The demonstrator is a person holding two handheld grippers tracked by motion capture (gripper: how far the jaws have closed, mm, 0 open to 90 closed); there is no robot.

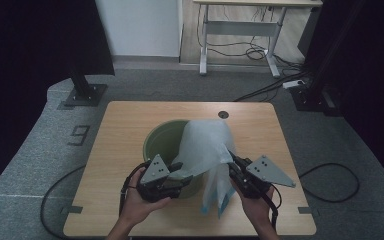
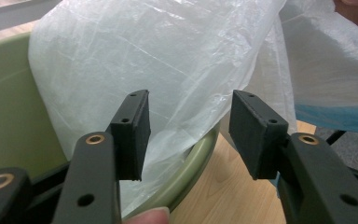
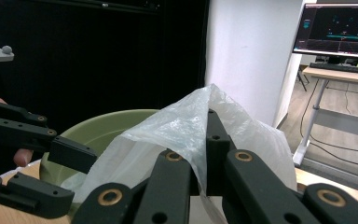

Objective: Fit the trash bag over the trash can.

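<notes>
Bag [image 1: 204, 145] drapes over the green bin [image 1: 157, 140], not yet lining it. Left gripper [image 1: 182, 181], jaws half open, straddles film at the bin's near rim without pinching. Right gripper [image 1: 234, 167], jaws shut on the bag's edge, holds it up; spreading remains.

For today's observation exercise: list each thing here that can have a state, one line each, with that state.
Plastic bag: unfolded, draped over the bin's rim, partly hanging outside.
Green bin: upright, not yet lined.
Left gripper: open, jaws astride bag and rim.
Right gripper: shut on the bag.
Monitor: switched on.
</notes>
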